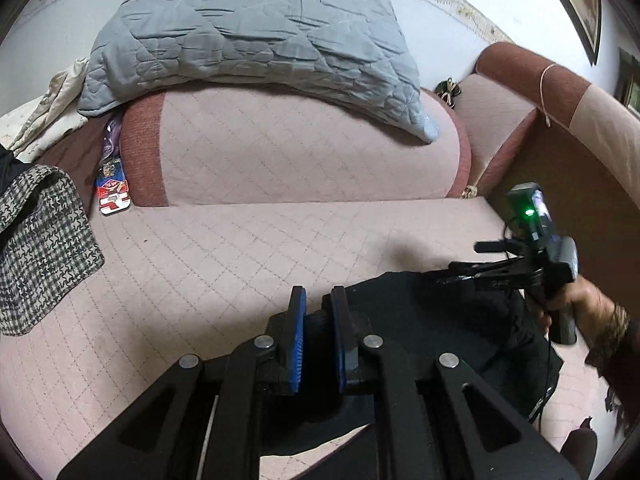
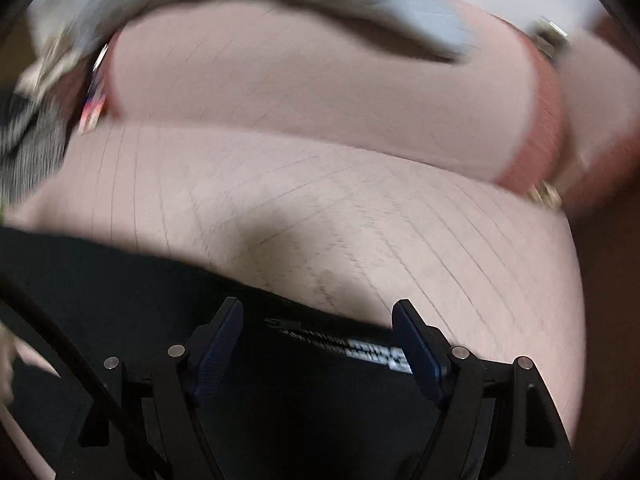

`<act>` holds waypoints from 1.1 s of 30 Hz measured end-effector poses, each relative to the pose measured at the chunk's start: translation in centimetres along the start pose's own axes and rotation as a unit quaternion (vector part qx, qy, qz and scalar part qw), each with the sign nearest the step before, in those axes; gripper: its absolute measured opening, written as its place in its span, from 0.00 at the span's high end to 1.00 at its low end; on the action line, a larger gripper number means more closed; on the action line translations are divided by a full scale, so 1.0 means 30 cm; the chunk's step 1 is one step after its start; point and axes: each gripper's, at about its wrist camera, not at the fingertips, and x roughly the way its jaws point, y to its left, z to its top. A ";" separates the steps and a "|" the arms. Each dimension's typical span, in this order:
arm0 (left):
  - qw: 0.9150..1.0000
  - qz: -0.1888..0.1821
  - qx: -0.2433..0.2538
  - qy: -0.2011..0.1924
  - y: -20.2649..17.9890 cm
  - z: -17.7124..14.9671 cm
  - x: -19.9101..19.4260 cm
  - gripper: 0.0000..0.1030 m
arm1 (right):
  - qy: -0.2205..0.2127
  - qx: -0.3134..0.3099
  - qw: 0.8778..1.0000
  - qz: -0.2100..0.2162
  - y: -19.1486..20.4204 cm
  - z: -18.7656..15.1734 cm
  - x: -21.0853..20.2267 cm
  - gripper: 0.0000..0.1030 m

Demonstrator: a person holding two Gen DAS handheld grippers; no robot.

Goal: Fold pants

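Black pants [image 1: 432, 320] lie bunched on the pink quilted sofa seat [image 1: 240, 248], near its front right. My left gripper [image 1: 318, 312] is shut on a fold of the black fabric, pinched between its blue pads [image 1: 298, 340]. A hand [image 1: 588, 304] holds my right gripper [image 1: 448, 272] over the right side of the pants. The right wrist view is blurred; in it my right gripper [image 2: 318, 306] stands open, jaws wide apart. The pants [image 2: 120, 280] with a white printed label [image 2: 380, 354] lie below the jaws, and the pads [image 2: 420, 352] do not press on them.
A grey quilted pillow [image 1: 256, 36] leans on the sofa's backrest [image 1: 300, 152]. A houndstooth garment [image 1: 40, 248] lies at the left edge, with a red and blue packet [image 1: 114, 192] wedged behind it. The sofa's armrest [image 1: 560, 92] rises on the right.
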 end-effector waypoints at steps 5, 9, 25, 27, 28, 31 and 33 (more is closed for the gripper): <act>0.999 0.029 -0.009 0.020 0.084 0.003 0.080 0.88 | 0.051 -0.073 0.996 0.027 0.005 0.006 0.147 0.24; 0.997 0.046 -0.043 0.045 0.190 -0.012 0.185 0.88 | 0.034 -0.078 0.994 0.062 -0.053 0.004 0.194 0.12; 0.997 0.059 -0.043 0.014 0.148 -0.012 0.099 0.88 | -0.014 -0.054 0.994 0.093 0.002 -0.022 -0.008 0.85; 0.998 0.056 -0.032 -0.003 0.111 -0.007 0.029 0.88 | -0.038 -0.041 0.995 0.083 -0.014 -0.041 -0.111 0.85; 0.998 0.055 -0.025 -0.012 0.090 -0.008 -0.012 0.88 | -0.046 -0.038 0.995 0.082 -0.023 -0.058 -0.149 0.86; 0.997 0.055 0.008 -0.045 0.012 -0.042 -0.151 0.88 | -0.077 -0.021 0.994 0.077 -0.020 -0.141 -0.303 0.87; 0.995 0.062 0.041 -0.063 -0.060 -0.094 -0.240 0.88 | -0.095 -0.008 0.992 0.077 -0.017 -0.232 -0.405 0.93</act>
